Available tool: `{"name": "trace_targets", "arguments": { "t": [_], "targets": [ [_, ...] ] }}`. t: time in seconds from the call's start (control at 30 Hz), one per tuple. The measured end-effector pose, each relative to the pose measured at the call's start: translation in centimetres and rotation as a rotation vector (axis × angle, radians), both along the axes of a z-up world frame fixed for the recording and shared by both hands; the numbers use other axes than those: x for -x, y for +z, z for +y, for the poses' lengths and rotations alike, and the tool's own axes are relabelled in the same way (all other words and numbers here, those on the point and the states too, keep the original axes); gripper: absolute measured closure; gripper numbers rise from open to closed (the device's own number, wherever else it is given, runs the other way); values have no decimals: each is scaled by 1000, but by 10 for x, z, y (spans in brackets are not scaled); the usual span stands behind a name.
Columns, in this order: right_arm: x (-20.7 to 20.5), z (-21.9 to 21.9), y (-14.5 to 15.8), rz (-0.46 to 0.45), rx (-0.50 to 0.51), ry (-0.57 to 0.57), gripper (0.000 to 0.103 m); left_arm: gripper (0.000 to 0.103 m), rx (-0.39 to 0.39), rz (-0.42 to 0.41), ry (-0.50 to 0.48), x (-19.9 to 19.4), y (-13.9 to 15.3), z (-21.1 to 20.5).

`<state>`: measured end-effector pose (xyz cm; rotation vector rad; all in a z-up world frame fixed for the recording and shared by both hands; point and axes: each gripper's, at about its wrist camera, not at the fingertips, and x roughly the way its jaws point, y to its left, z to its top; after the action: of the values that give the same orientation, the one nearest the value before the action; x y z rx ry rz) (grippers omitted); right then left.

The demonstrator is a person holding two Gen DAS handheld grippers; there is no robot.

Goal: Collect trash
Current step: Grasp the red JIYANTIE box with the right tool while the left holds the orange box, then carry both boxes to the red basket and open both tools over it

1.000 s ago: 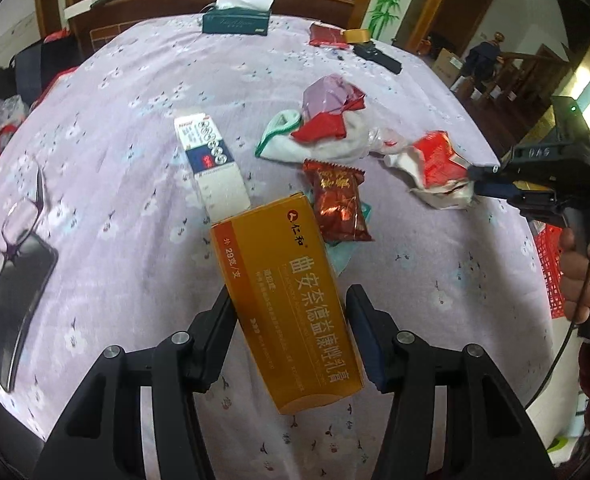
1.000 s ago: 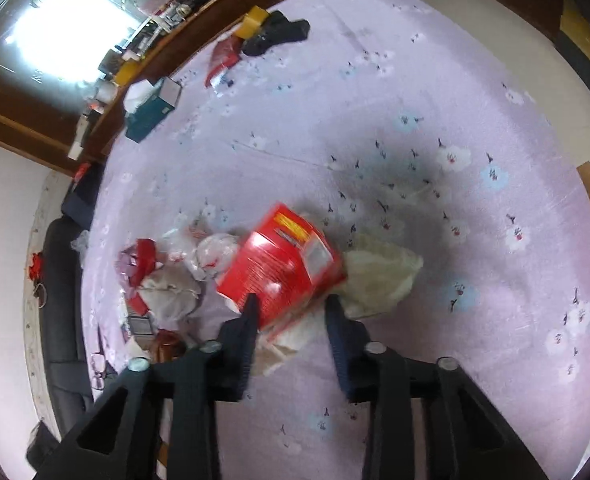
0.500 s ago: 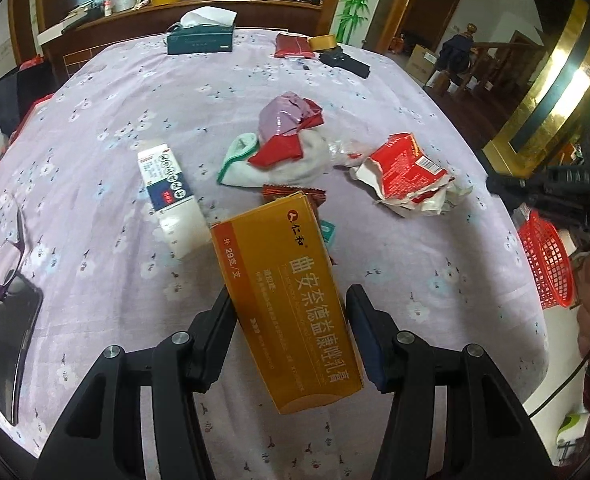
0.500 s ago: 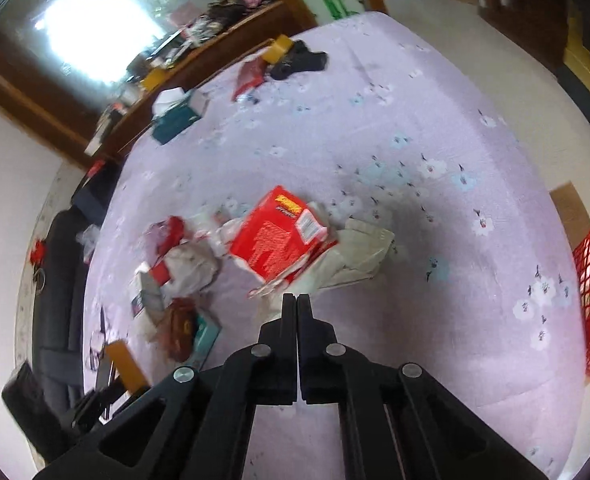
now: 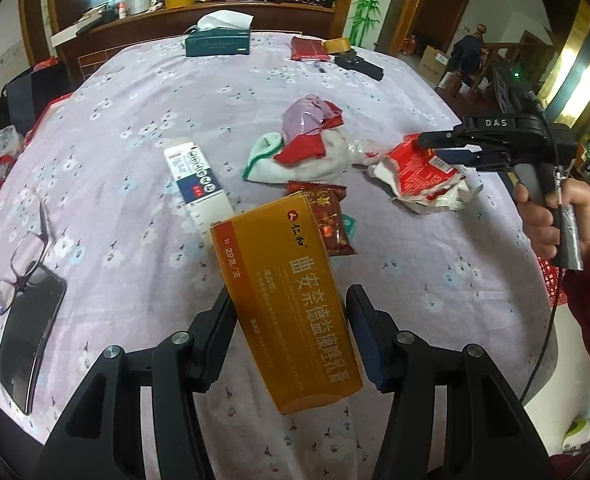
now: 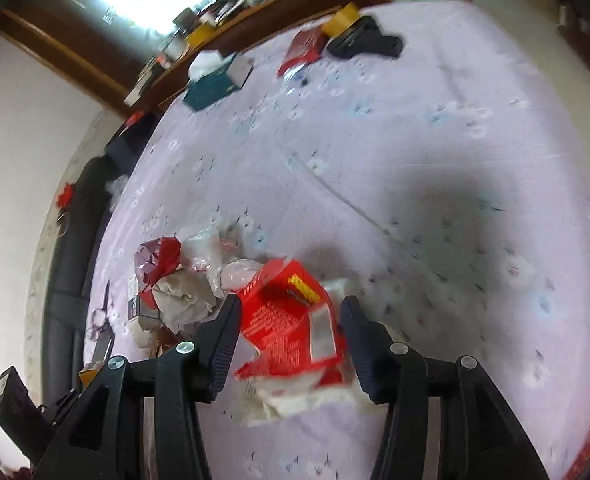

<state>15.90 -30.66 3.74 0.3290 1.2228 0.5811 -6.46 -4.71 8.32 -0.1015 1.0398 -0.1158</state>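
Note:
My left gripper [image 5: 291, 320] is shut on an orange medicine box [image 5: 283, 300] and holds it above the lilac flowered tablecloth [image 5: 135, 120]. My right gripper [image 6: 291, 328] is open, its jaws either side of a crumpled red and white wrapper [image 6: 295, 320] that lies on the cloth; the same gripper [image 5: 439, 148] and wrapper [image 5: 423, 172] show in the left wrist view. Other trash lies in a heap: a white cloth with red and purple plastic [image 5: 307, 140], a dark red snack packet [image 5: 329, 216], a white and blue box [image 5: 197, 180].
Glasses [image 5: 23, 256] and a black phone [image 5: 27, 340] lie at the left. A teal tissue box [image 5: 219, 40], a red packet [image 5: 307, 48], tape [image 5: 337, 45] and a black object [image 5: 359, 65] sit at the far side. A red basket [image 5: 551, 284] stands past the right table edge.
My right gripper was shut and pulled back half a second ago; it has opened and moved forward over the red wrapper. My left gripper keeps holding the orange box.

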Motion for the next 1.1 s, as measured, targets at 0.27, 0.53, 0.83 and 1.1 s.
{"name": "trace_targets", "arguments": {
  "t": [0.27, 0.53, 0.83, 1.1],
  "targets": [
    [14, 24, 0, 2, 2, 161, 51, 49, 0, 6, 7, -1, -2, -5],
    [54, 35, 3, -25, 24, 79, 98, 49, 10, 8, -1, -7, -4, -12],
    [121, 22, 63, -169, 38, -107, 98, 49, -17, -39, -51, -12, 2, -27],
    [175, 12, 78, -231, 125, -210, 98, 49, -52, -83, -122, -15, 12, -51]
  ]
}}
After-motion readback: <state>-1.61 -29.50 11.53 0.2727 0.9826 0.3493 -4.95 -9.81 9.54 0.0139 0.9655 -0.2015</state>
